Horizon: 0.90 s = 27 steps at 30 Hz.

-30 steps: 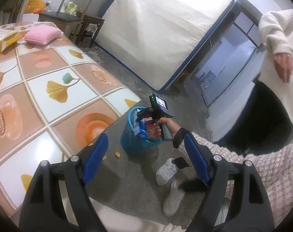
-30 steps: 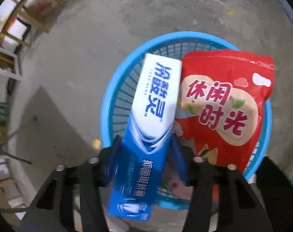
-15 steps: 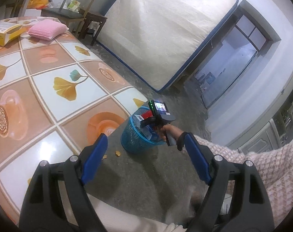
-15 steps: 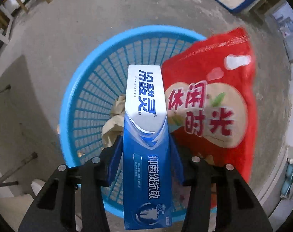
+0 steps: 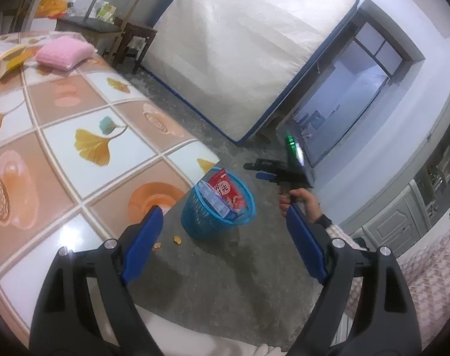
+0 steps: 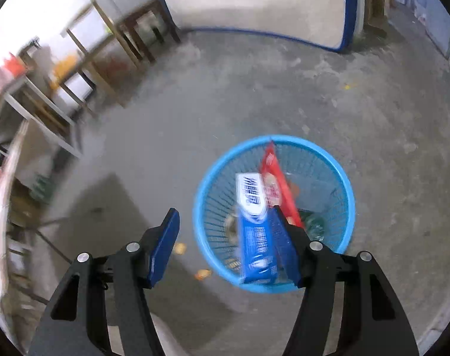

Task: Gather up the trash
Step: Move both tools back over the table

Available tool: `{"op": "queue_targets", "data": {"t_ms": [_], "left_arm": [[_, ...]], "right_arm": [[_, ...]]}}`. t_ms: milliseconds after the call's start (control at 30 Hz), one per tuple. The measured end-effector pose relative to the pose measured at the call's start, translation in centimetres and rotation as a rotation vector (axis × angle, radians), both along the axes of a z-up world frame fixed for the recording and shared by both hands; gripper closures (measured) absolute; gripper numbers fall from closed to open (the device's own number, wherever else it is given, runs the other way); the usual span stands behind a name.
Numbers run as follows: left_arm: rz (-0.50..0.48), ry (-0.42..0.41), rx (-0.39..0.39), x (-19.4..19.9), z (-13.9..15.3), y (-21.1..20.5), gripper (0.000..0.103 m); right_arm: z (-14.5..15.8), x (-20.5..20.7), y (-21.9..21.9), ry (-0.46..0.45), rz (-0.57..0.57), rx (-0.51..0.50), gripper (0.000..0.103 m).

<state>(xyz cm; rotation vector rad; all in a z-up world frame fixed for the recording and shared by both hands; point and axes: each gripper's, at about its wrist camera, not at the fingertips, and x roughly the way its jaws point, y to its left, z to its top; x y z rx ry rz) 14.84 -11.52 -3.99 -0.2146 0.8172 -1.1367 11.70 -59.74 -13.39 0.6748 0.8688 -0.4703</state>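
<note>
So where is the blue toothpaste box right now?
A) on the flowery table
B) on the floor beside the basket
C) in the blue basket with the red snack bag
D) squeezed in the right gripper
C: the toothpaste box leans inside the blue basket next to the red snack bag, while the right gripper, whose jaws have just been opening, grips nothing.

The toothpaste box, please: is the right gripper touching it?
Apart. The left wrist view shows the right gripper in the air beside the basket, jaws having just opened, and the toothpaste box inside.
</note>
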Motion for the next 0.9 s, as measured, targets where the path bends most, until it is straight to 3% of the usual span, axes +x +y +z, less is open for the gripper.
{"op": "queue_targets", "data": {"t_ms": [67,267,367,533,600,700,833,900], "left_arm": [[0.000,-0.023,0.011,0.1,0.8,0.1,0.020],[0.093,-0.110,0.067,1.8,4.1,2.5,0.014],[0.203,-0.148,0.141,3.6,5.7,4.8,0.012],[0.425,-0.181,0.281,7.8,7.7,9.4,0.011],[0.513,-0.164,0.335,10.3,8.1,11.0,0.011],[0.593,-0.120,0.352,14.2,8.6,13.1,0.011],[0.655,0.027,0.316,20.1,8.3,14.4,0.011],[0.729,0.159,0.306,23.6,7.2,14.9,0.011]], "right_arm": [[2.8,0.2,2.2,-0.085,0.041,-0.002,0.028],[10.1,4.9,9.8,-0.282,0.255,0.019,0.019],[13.0,7.8,14.0,-0.333,0.391,0.048,0.016],[15.0,13.3,20.2,-0.316,0.588,0.140,0.016],[15.5,15.0,22.6,-0.281,0.625,0.146,0.016],[15.4,18.2,25.0,-0.225,0.680,0.183,0.016],[14.5,22.4,26.5,-0.155,0.688,0.198,0.016],[14.0,24.9,26.9,-0.110,0.683,0.220,0.016]]}}
